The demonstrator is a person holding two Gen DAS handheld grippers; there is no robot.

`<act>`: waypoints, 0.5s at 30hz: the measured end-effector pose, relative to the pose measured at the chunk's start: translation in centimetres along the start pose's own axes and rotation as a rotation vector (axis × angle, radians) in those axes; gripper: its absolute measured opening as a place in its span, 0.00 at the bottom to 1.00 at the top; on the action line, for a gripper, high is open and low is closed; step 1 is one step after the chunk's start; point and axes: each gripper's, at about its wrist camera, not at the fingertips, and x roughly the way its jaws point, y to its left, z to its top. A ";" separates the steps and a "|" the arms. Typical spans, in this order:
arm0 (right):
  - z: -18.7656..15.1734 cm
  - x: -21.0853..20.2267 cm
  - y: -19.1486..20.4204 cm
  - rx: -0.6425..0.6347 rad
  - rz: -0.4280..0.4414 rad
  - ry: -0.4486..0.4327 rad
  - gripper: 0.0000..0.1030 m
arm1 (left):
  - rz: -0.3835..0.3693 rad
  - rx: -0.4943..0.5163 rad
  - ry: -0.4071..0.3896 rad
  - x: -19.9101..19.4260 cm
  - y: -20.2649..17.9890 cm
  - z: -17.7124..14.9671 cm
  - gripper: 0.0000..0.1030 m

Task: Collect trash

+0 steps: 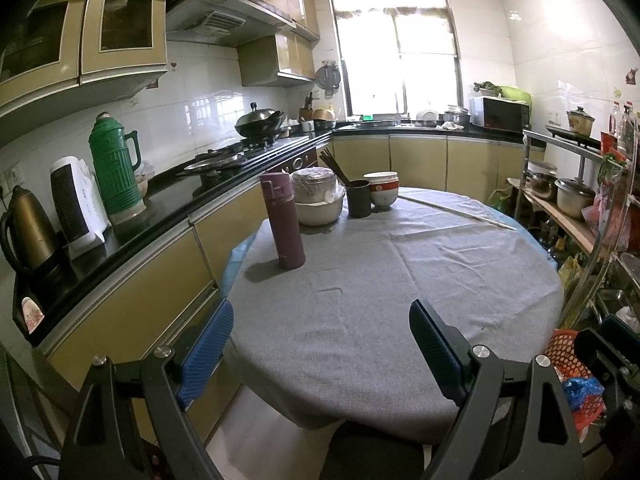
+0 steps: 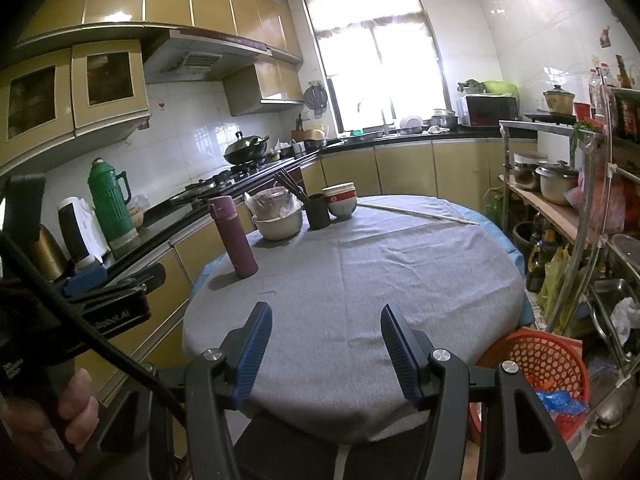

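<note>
A bright window (image 1: 394,44) lights white tiled walls (image 1: 560,40), yellow cabinets (image 1: 416,160) and a grey-clothed round table (image 1: 400,280).

The worktop (image 1: 400,280) lies bare right of the purple flask (image 1: 283,220). Behind the flask, bowls (image 1: 383,190) and a chopstick holder (image 1: 359,198) crowd the far edge.

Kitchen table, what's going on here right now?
A person holds a two-finger gripper in each hand over the near edge of a round table with a grey cloth. The left gripper and right gripper are both open and hold nothing. At the table's far side stand a purple flask, a covered bowl, a black cup of chopsticks and stacked bowls. A red basket with blue plastic in it sits on the floor beside the table, on the right. No trash shows on the cloth.
</note>
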 end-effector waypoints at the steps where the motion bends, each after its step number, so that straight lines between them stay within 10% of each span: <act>1: 0.0 0.0 0.0 0.000 0.000 0.000 0.59 | 0.001 0.000 0.000 0.0 0.0 0.0 0.87; 15: 1.6 0.8 0.0 -0.020 0.009 -0.013 0.59 | 0.025 0.005 0.007 0.7 0.2 -0.2 0.87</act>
